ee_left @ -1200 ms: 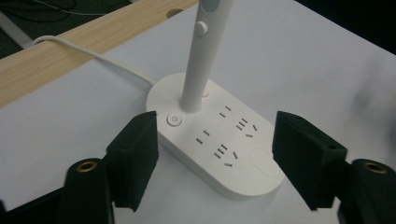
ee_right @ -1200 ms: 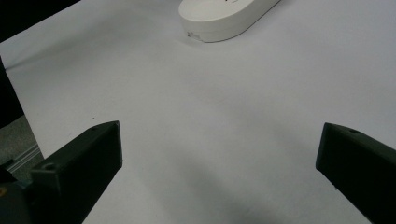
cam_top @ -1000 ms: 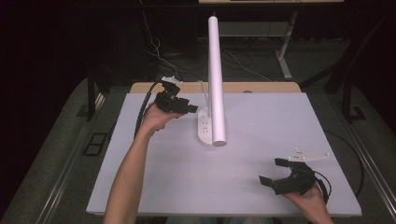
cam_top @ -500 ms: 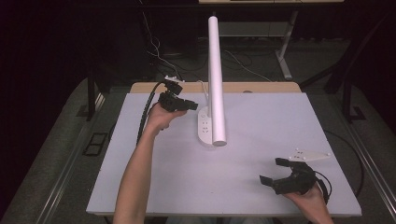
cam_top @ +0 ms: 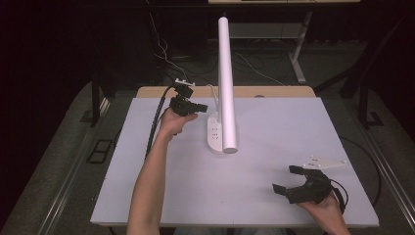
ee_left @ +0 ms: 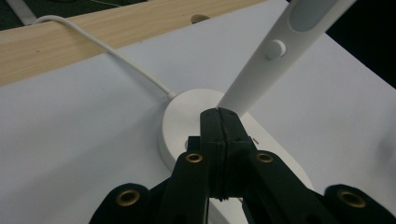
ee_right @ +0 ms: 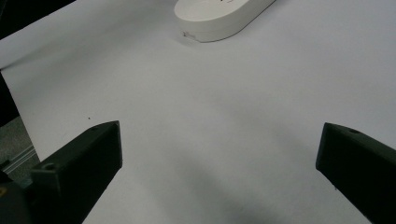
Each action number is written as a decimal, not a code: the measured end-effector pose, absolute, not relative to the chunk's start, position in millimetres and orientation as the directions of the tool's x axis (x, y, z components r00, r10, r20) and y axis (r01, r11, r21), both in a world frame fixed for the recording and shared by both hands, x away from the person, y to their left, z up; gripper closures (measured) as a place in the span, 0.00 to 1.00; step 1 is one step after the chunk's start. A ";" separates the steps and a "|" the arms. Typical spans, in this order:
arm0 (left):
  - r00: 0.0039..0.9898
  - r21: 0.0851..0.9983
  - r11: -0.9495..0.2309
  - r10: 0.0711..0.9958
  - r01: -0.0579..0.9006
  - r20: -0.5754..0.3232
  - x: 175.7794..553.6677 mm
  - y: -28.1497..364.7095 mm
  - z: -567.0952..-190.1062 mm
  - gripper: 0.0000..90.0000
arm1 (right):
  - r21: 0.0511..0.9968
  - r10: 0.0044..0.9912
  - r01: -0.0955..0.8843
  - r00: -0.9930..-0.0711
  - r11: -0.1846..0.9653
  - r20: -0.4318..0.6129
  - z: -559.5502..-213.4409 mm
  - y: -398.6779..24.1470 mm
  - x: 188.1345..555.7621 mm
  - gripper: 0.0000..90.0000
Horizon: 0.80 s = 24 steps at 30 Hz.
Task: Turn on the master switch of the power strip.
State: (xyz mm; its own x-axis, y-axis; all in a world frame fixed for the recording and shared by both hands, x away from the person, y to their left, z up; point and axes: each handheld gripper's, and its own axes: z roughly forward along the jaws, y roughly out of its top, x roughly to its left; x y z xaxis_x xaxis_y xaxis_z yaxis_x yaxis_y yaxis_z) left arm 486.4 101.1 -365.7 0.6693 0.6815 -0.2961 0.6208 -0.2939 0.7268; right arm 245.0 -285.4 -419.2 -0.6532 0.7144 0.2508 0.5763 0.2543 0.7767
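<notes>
Nearest the person, the right gripper (cam_top: 293, 185) sits low over the front right corner of the white table (cam_top: 274, 196), jaws spread wide and holding nothing. In the right gripper view there's just bare tabletop between its two black jaws, with the front end of the lamp base (ee_right: 219, 16) well off ahead. So that hand looks parked for now.

Further back, the left gripper (cam_top: 200, 106) is up near the rear of the table, just beside the white desk lamp (cam_top: 226, 83). Its jaws are pressed fully together with nothing pinched between them, and in the left gripper view the closed tip (ee_left: 219, 122) hangs right over the oval base, close to where the lamp arm (ee_left: 261, 65) rises. Looks like it's going in to poke a touch control on the base, though whether the tip is actually touching is hard to tell from this angle.

The lamp head doesn't look lit, so the press itself probably isn't done yet. Behind it, the white power cord (ee_left: 116, 56) runs off over the wooden edge (ee_left: 93, 32).
</notes>
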 end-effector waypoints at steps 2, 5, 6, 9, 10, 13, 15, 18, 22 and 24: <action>0.655 0.724 -0.274 0.688 0.633 -0.312 487.7 99.8 -368.6 1.00 | 0.777 0.714 0.576 -0.654 0.254 0.251 -419.3 -285.4 245.1 0.00; 0.644 0.719 -0.265 0.696 0.642 -0.318 489.5 98.7 -373.3 1.00 | 0.775 0.713 0.577 -0.655 0.256 0.252 -419.8 -285.1 245.6 0.00; 0.644 0.717 -0.266 0.694 0.644 -0.321 490.2 98.5 -375.1 1.00 | 0.774 0.713 0.578 -0.654 0.257 0.252 -420.0 -285.2 245.8 0.00; 0.641 0.711 -0.263 0.692 0.652 -0.331 491.8 96.6 -379.5 1.00 | 0.771 0.715 0.582 -0.652 0.259 0.252 -420.2 -285.8 246.1 0.00; 0.633 0.714 -0.247 0.696 0.654 -0.339 492.3 95.1 -381.1 1.00 | 0.771 0.716 0.583 -0.650 0.257 0.253 -420.2 -285.9 246.1 0.00; 0.621 0.709 -0.236 0.702 0.664 -0.347 493.5 92.7 -384.6 1.00 | 0.771 0.717 0.584 -0.648 0.254 0.255 -420.3 -286.6 246.4 0.00; 0.623 0.709 -0.244 0.704 0.662 -0.340 495.0 91.7 -387.5 1.00 | 0.771 0.717 0.584 -0.648 0.254 0.255 -420.3 -286.9 246.5 0.00; 0.613 0.703 -0.237 0.710 0.671 -0.346 496.0 89.3 -391.5 1.00 | 0.771 0.718 0.584 -0.648 0.255 0.253 -420.5 -286.9 246.4 0.00; 0.601 0.693 -0.230 0.716 0.683 -0.355 496.6 86.2 -396.8 1.00 | 0.770 0.719 0.583 -0.649 0.260 0.249 -420.6 -286.6 246.4 0.00; 0.590 0.691 -0.216 0.721 0.690 -0.364 496.4 84.1 -399.2 1.00 | 0.768 0.720 0.585 -0.648 0.260 0.250 -420.6 -286.6 246.3 0.00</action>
